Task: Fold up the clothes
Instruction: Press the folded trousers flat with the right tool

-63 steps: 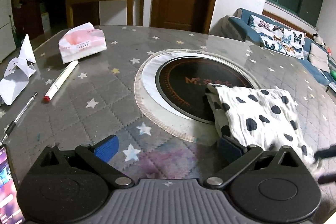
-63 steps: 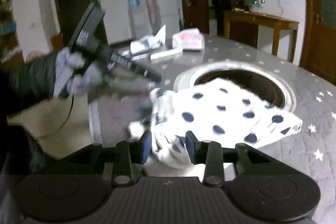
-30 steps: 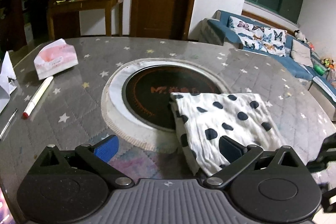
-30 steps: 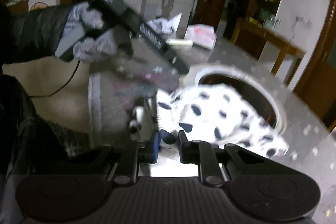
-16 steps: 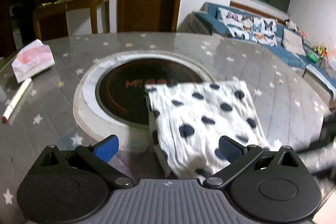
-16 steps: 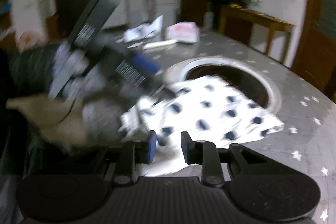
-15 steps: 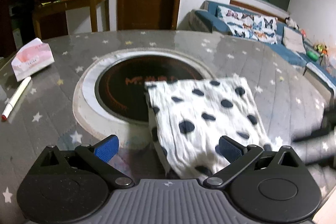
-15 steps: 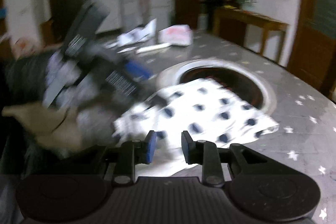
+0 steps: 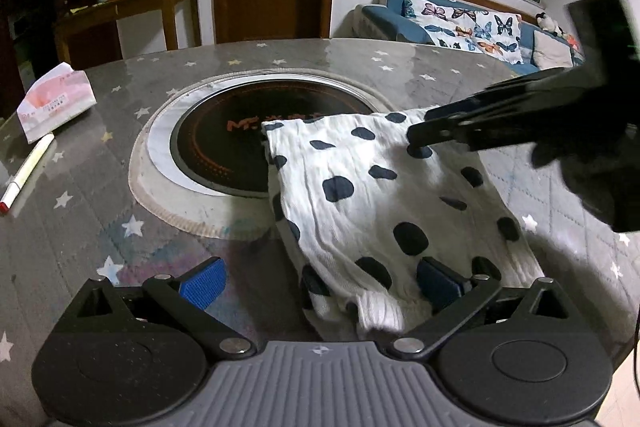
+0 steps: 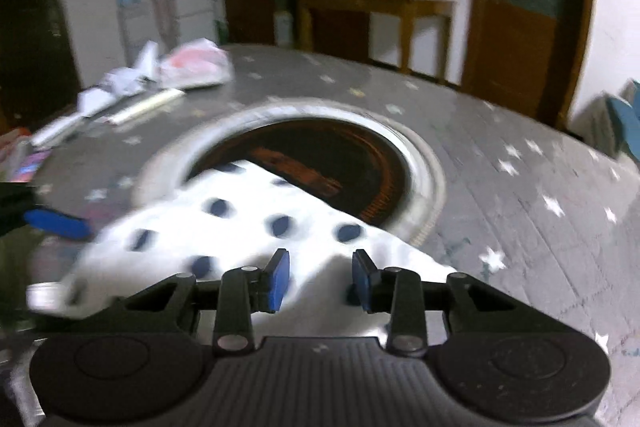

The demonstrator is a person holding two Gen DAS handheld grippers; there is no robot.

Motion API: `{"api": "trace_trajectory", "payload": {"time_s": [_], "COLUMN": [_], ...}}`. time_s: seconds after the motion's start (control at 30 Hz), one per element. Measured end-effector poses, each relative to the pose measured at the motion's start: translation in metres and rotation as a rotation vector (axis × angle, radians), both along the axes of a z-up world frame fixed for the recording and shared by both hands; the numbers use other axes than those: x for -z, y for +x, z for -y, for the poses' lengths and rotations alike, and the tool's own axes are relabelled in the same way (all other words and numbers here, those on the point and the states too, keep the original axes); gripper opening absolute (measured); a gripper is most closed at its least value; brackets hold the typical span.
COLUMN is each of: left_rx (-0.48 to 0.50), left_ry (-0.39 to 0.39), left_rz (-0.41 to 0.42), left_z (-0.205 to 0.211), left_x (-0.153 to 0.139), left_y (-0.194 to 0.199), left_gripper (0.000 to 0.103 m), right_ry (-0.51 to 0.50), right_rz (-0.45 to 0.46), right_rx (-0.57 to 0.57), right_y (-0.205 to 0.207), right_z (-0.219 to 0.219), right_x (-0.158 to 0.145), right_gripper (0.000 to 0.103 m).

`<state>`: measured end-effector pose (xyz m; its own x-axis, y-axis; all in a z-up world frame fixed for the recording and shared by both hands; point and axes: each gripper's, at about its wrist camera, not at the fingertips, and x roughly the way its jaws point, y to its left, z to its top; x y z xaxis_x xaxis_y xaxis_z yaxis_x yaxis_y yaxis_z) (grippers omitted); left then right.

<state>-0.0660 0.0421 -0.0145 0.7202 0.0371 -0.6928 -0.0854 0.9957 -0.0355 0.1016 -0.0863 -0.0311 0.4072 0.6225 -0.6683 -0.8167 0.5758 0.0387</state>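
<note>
A folded white cloth with dark polka dots (image 9: 380,203) lies on the grey star-patterned table, partly over the round black cooktop (image 9: 224,147). My left gripper (image 9: 320,285) is open at the cloth's near edge, its pads either side of the bunched hem. My right gripper shows in the left wrist view (image 9: 420,143), its tip over the cloth's far right part. In the blurred right wrist view the cloth (image 10: 240,227) lies under my right gripper (image 10: 320,279), whose blue pads stand apart with cloth beneath them.
A tissue pack (image 9: 56,99) and a white marker (image 9: 24,175) lie at the table's left. Crumpled paper (image 10: 120,83) lies beside them. A wooden side table, a door and a blue sofa (image 9: 460,23) stand beyond the table.
My right gripper has swung over onto the cloth's far right part and its pads have opened wider. My left gripper has moved closer to the cloth's near edge.
</note>
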Motion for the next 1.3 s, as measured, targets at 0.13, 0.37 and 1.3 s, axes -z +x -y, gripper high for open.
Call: {"api": "trace_trajectory", "payload": {"time_s": [0.13, 0.37, 1.3], "left_rx": [0.009, -0.012, 0.366], "left_ry": [-0.001, 0.010, -0.394], "left_rz": [0.013, 0.168, 0.134], "left_z": [-0.001, -0.010, -0.028], "left_x": [0.001, -0.027, 0.009], "left_y": [-0.004, -0.013, -0.011], "left_gripper": [0.103, 0.103, 0.088], "right_ry": [-0.006, -0.015, -0.113], "right_rz": [-0.037, -0.002, -0.101], "right_rx": [0.045, 0.034, -0.119], "right_y": [0.013, 0.008, 0.011], "right_z": [0.005, -0.009, -0.102], "right_x": [0.013, -0.006, 0.007], "right_gripper": [0.034, 0.038, 0.044]}}
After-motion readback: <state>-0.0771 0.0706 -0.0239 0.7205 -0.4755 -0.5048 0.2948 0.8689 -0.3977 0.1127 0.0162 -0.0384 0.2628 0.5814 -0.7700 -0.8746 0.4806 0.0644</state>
